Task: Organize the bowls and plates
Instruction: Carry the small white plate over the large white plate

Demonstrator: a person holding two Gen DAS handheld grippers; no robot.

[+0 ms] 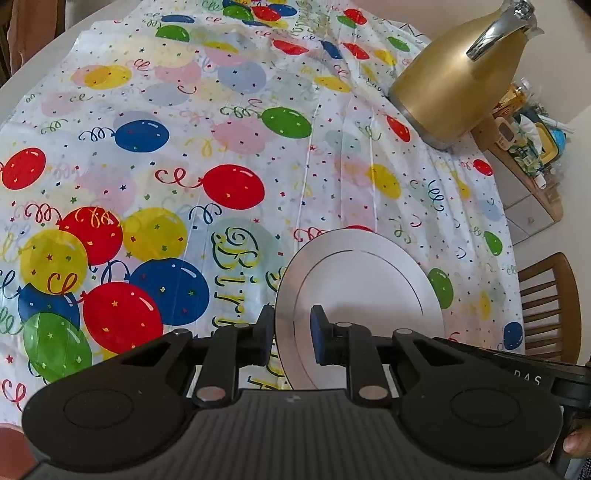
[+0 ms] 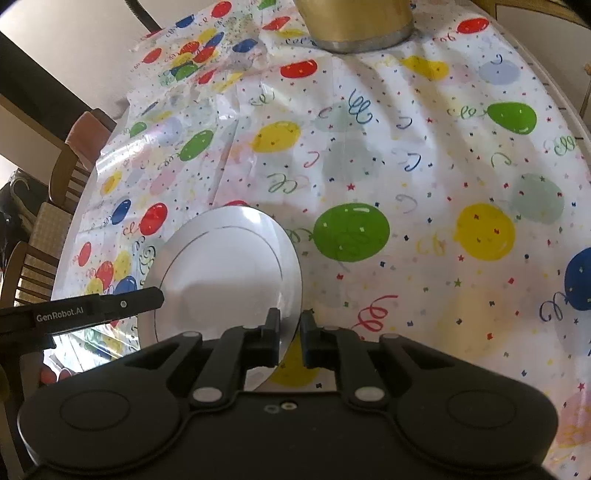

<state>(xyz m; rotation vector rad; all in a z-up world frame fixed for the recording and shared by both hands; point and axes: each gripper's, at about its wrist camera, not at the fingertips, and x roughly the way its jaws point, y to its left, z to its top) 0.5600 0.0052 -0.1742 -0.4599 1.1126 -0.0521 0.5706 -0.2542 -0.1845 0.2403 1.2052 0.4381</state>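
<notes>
A white plate (image 1: pixel 369 280) with a thin grey ring lies on the balloon-print tablecloth (image 1: pixel 229 140), near the table's front. My left gripper (image 1: pixel 291 334) is shut on the plate's left rim, one blue pad on top and the other finger at the outer edge. In the right wrist view, the same plate (image 2: pixel 221 266) has its right rim pinched by my right gripper (image 2: pixel 290 332), one finger over the plate and one outside it. The left gripper's black body (image 2: pixel 99 306) reaches in from the left there. No bowls are in view.
A gold jug (image 1: pixel 454 81) with a silver handle stands at the far right of the table, and its base (image 2: pixel 358 26) shows in the right wrist view. Wooden chairs (image 1: pixel 550 295) (image 2: pixel 40 266) flank the table. A cluttered shelf (image 1: pixel 524 147) stands beyond the right edge.
</notes>
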